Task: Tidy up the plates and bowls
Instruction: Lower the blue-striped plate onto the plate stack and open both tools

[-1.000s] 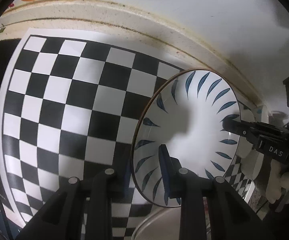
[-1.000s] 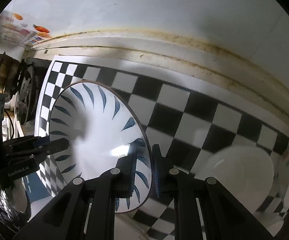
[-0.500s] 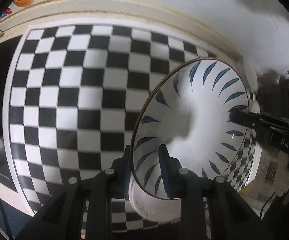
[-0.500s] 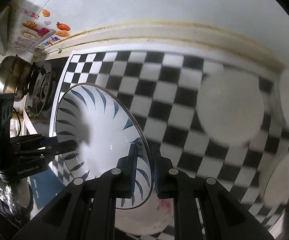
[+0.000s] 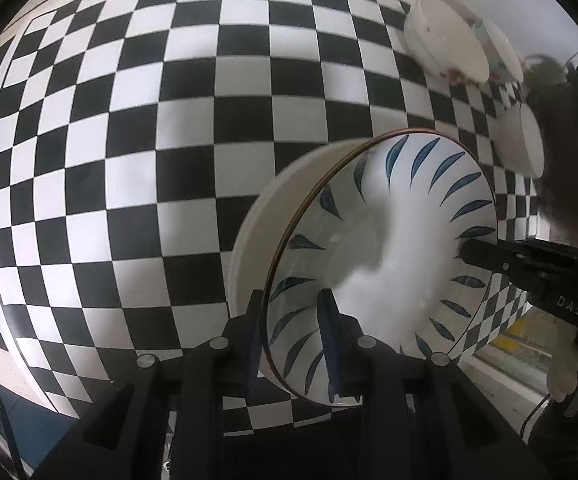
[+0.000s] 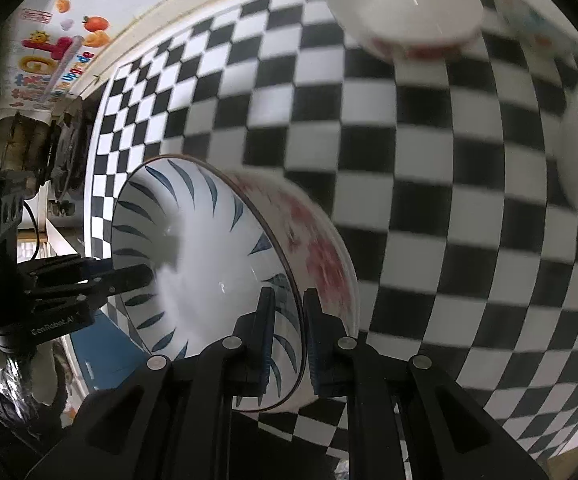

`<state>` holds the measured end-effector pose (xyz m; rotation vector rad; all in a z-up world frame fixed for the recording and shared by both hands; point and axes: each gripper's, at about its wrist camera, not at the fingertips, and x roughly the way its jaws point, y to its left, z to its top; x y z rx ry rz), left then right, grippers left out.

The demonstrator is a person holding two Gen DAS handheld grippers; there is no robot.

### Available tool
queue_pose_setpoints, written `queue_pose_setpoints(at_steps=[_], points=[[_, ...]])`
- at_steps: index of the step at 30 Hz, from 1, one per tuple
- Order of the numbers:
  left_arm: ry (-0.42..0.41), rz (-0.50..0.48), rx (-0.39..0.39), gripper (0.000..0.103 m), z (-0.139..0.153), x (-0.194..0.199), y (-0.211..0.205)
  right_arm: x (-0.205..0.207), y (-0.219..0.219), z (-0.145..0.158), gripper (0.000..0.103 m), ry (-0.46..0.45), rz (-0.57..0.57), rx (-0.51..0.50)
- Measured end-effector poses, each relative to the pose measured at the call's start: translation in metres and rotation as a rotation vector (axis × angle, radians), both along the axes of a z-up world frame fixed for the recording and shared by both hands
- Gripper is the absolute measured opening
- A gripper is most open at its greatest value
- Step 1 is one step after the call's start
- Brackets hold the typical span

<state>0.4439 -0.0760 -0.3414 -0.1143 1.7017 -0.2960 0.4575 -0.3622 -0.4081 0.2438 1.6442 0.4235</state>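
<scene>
1. Bowl [image 5: 385, 240]: white glazed inside, ring of dark blue leaf-shaped strokes under a thin brown rim line; outer wall white with blurred red floral marks, seen in the right wrist view [image 6: 209, 256]. Held tilted on edge above the checkered desk [image 5: 137, 128], mouth turned sideways.
2. Left claw [image 5: 291, 340]: pinching the bowl's rim, one finger inside the bowl, the other against the outer wall.
3. Right claw [image 6: 287, 340]: pinching the opposite rim, likewise one finger inside and one outside; it shows in the left wrist view at the bowl's far edge [image 5: 489, 254].
4. White bowl with red marks [image 6: 405, 12]: on the desk near its far edge, well apart from the held bowl.
5. Further white dishes [image 5: 525, 144]: at the desk's right side, blurred.
6. Metal pot [image 6: 13, 144]: off the desk's left end.
</scene>
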Motion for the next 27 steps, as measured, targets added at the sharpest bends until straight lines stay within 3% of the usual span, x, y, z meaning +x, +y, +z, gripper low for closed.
queue_pose_setpoints(at_steps=[4,27], points=[[-0.002,-0.027,0.029,0.023,-0.009,-0.006,-0.007,-0.013,-0.011,-0.017,0.016,0.07,-0.051,0.021],[-0.008,-0.072,0.108,0.024,-0.031,-0.01,-0.036,-0.016,0.0,-0.035,0.016,0.076,-0.068,-0.033]])
